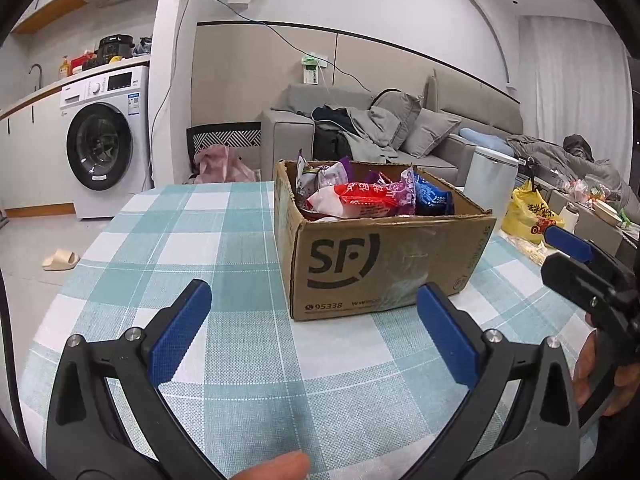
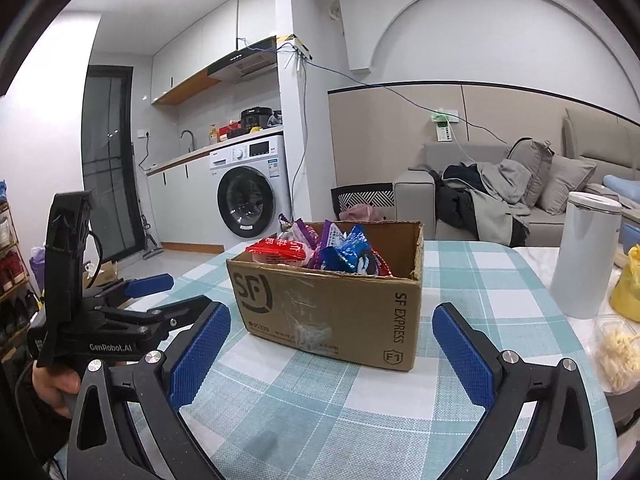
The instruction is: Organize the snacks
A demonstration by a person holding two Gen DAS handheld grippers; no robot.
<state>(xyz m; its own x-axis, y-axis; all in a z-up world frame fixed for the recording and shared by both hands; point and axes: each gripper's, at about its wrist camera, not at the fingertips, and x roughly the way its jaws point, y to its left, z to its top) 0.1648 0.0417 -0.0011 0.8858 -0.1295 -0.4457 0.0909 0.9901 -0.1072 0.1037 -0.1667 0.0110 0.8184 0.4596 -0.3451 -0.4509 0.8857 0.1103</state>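
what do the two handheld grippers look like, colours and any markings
Both are black plastic with two splayed arms, silver bolts at the pivots and textured blue pads on the fingers. The left gripper, seen side-on from the right wrist, carries white "GenRobot.AI" lettering, a tall black housing and a black cable. The right gripper looks the same build.

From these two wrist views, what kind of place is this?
Most likely a small home: open kitchen and living room. A washing machine sits under the counter, a grey sofa behind, and the snack box stands on a checked-cloth table.
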